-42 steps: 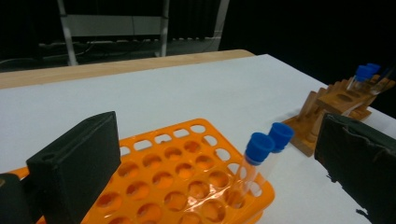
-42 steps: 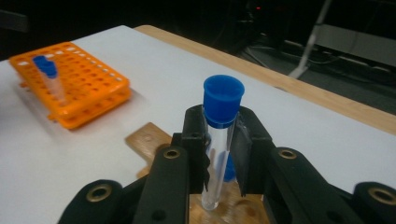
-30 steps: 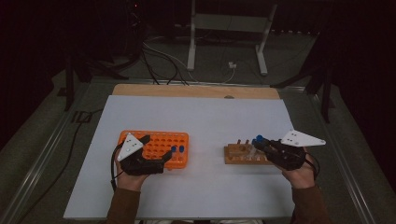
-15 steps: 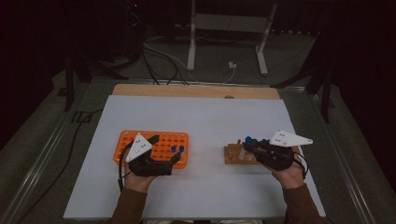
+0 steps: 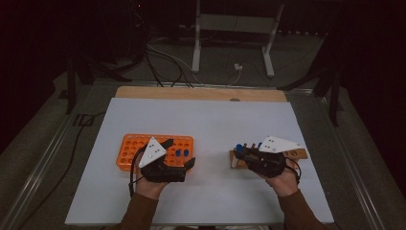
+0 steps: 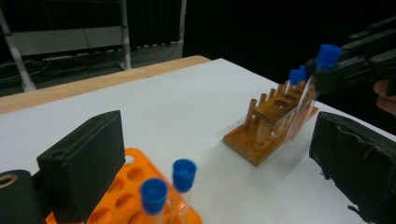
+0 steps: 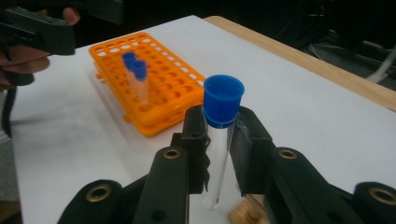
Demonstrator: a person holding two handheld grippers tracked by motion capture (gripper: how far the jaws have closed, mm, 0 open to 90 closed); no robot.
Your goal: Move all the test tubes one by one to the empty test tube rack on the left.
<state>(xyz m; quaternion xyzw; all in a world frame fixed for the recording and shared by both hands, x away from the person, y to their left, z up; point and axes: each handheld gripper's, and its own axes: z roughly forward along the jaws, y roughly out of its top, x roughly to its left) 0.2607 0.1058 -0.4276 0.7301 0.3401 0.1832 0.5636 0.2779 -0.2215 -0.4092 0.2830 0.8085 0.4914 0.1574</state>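
The orange rack (image 5: 155,149) on the white surface (image 5: 206,120) holds two blue-capped tubes (image 7: 135,77) side by side, and the wooden rack (image 6: 271,121) to its right holds at least one more capped tube (image 6: 295,77). The right hand-held gripper (image 7: 219,140) is clamped on a clear tube (image 7: 218,140) with a blue cap, holding it upright in the air just above the wooden rack's left end. The left hand-held gripper (image 6: 210,158) hangs over the orange rack's near edge, jaws wide apart with nothing between them, the two tubes just ahead.
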